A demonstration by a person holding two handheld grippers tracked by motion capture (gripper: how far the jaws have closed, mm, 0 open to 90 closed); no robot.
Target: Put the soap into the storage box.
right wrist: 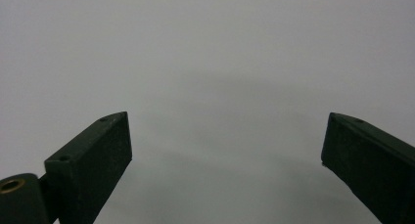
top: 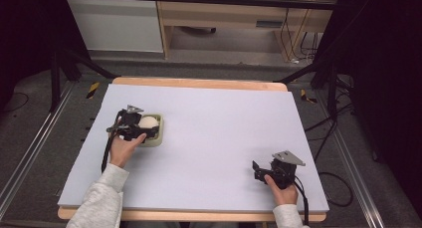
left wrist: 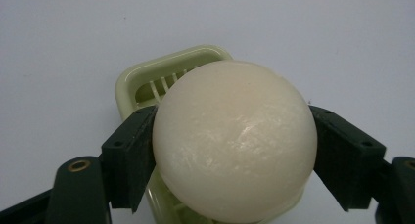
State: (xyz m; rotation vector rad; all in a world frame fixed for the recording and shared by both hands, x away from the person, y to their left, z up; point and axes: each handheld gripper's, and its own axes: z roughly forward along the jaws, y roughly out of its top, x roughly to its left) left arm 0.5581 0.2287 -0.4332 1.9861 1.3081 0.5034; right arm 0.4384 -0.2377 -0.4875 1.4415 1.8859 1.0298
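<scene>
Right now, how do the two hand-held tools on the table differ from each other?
The left tool has its jaws closed on a pale round ball; the right tool has its jaws spread wide with nothing between them. The left tool sits over a light green tray near the table's left side; the right tool rests over bare grey table near the front right corner. Both are black, with two jaws, each held in one hand.

Your left gripper: at the table's left, pointing right; jaws part closed, pads pressed on both sides of the ball; your left hand behind it, grey sleeve reaching in from below. Your right gripper: near the right front edge, low; jaws spread wide, nothing between; your right hand grips its body.
</scene>
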